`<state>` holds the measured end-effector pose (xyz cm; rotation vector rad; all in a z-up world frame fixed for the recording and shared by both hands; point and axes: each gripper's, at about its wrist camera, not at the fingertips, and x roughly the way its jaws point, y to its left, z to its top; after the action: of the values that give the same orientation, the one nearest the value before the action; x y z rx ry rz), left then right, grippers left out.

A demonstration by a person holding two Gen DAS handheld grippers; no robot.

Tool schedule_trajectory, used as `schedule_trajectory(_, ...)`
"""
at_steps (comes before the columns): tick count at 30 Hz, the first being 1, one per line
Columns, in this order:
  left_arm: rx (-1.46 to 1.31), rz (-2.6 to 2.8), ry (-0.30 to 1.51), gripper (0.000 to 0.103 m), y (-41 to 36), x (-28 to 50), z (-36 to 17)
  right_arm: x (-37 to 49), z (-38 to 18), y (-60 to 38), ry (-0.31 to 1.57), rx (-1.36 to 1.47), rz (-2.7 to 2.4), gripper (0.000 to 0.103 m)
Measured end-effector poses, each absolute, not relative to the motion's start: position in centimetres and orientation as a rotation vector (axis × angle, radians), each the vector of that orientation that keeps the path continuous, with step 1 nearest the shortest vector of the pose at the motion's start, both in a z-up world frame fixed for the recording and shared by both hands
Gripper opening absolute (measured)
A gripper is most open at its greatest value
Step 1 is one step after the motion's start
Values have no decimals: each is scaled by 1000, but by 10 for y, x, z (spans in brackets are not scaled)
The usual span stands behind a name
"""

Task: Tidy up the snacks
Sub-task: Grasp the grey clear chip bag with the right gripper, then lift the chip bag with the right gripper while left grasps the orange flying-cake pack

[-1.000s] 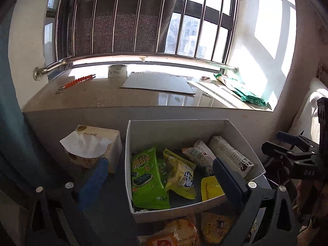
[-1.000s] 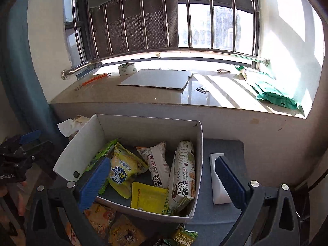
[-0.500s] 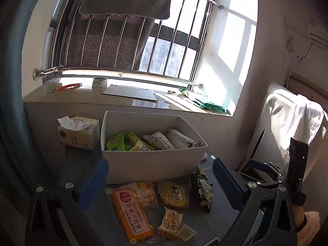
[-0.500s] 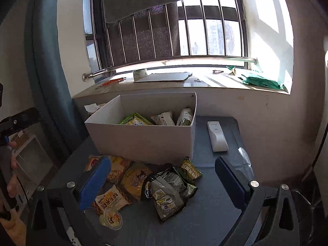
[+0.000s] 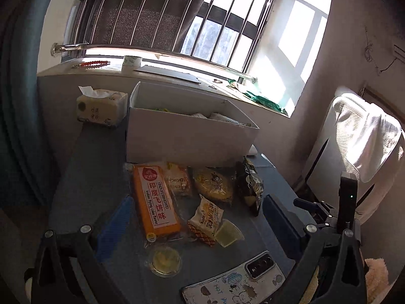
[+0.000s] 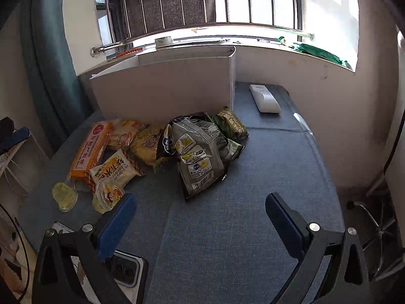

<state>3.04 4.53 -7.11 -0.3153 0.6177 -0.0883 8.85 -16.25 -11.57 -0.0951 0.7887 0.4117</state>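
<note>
A white box (image 5: 187, 136) (image 6: 164, 88) stands at the back of the blue table and holds several snacks, mostly hidden by its wall. Loose snacks lie in front of it: an orange flying cake pack (image 5: 155, 198) (image 6: 88, 149), yellow packets (image 5: 212, 185) (image 6: 149, 144), a small white-yellow packet (image 5: 206, 219) (image 6: 114, 171), a dark grey bag (image 6: 197, 154) (image 5: 249, 187), a green packet (image 6: 231, 122) and jelly cups (image 5: 165, 261) (image 6: 64, 196). My left gripper (image 5: 197, 223) is open and empty above the orange pack. My right gripper (image 6: 200, 220) is open and empty, short of the grey bag.
A tissue pack (image 5: 101, 107) sits left of the box. A white remote (image 6: 264, 98) lies right of it. A phone (image 5: 235, 281) (image 6: 124, 268) lies at the table's near edge. A windowsill (image 5: 162, 73) runs behind; a draped chair (image 5: 359, 136) stands right.
Both grippers have pulled back and down from over the box. The box's inside has dropped out of sight and the loose snacks in front of it now fill the view. Both stay open.
</note>
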Motion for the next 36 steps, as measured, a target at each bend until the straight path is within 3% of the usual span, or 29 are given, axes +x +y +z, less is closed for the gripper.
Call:
schedule_trajectory(8, -307, -87, 631, 103, 46, 32, -74, 125, -129, -131, 846, -274, 452, 103)
schedule_trajectory(18, -343, -54, 676, 103, 58, 37, -88, 165, -146, -129, 931, -224, 488, 101)
schedule_trajectory(20, -339, -48, 686, 103, 59, 38, -91, 165, -147, -130, 922, -204, 484, 59)
schedule_trajectory(23, -334, -29, 701, 103, 61, 39, -96, 161, -143, -131, 927, -201, 486, 47)
schedule_trajectory(36, -266, 41, 866, 103, 64, 104, -133, 91, -85, -174, 798, -1, 554, 46)
